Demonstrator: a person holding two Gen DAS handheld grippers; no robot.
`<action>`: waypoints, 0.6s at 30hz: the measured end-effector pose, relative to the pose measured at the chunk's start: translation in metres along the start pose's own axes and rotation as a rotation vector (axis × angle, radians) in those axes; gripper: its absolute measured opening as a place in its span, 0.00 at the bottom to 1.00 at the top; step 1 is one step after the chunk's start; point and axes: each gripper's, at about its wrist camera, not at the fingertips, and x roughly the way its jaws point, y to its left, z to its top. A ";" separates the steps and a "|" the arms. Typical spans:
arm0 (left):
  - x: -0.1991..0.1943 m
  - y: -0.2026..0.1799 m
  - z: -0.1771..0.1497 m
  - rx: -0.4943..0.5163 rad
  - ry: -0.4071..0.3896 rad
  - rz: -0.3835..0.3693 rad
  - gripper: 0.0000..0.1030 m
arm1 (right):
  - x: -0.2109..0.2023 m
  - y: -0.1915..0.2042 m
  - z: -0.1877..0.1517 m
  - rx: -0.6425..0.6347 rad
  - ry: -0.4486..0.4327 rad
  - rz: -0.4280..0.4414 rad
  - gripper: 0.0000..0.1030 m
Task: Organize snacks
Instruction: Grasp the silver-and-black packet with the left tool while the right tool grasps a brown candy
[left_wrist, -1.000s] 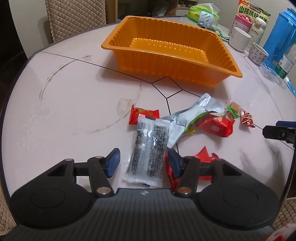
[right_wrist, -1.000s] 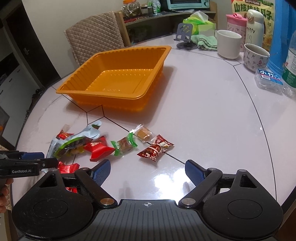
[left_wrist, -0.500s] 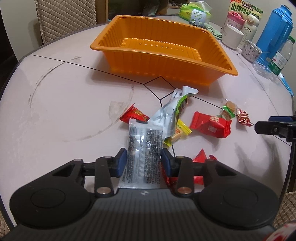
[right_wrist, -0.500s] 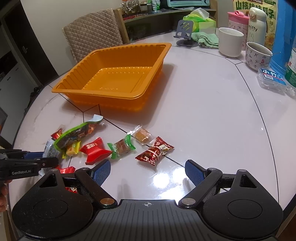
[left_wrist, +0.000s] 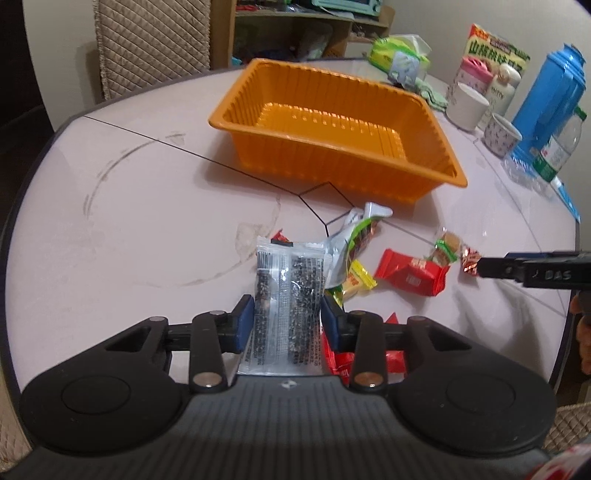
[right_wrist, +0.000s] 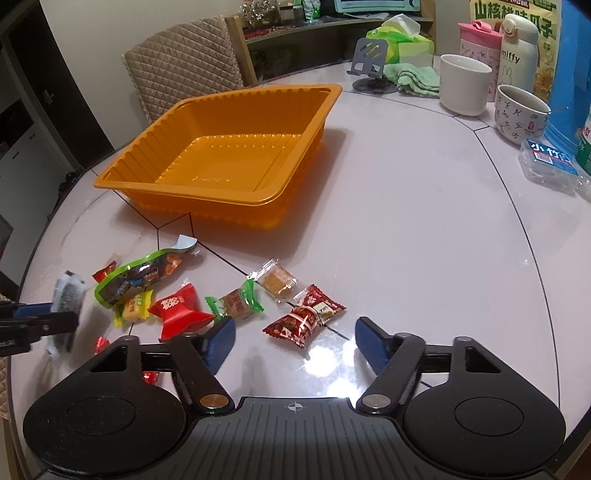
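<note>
A white mug (right_wrist: 464, 84) and patterned cup (right_wrist: 520, 113) stand by a blue thermos (left_wrist: 550, 101).

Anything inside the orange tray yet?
No. The orange tray shows only its bare ribbed floor in both views; all snacks are outside it. The near wall hides a strip of floor in the left view.

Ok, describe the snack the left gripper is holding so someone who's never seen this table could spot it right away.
Start at the big orange tray on the round table; the loose snacks lie in front of it. At the left end of that pile, the clear packet of black seeds is clamped between the left gripper's blue fingers. It's the only see-through, black-and-white wrapper; its neighbours are red, yellow or green.
</note>
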 end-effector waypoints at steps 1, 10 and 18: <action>-0.002 0.000 0.001 -0.005 -0.004 0.003 0.35 | 0.002 0.000 0.001 0.006 0.003 -0.001 0.61; -0.010 0.003 0.002 -0.044 -0.017 0.027 0.35 | 0.017 -0.007 0.008 0.054 0.020 -0.009 0.45; -0.012 0.004 0.001 -0.065 -0.015 0.027 0.35 | 0.023 -0.007 0.007 0.020 0.041 -0.025 0.30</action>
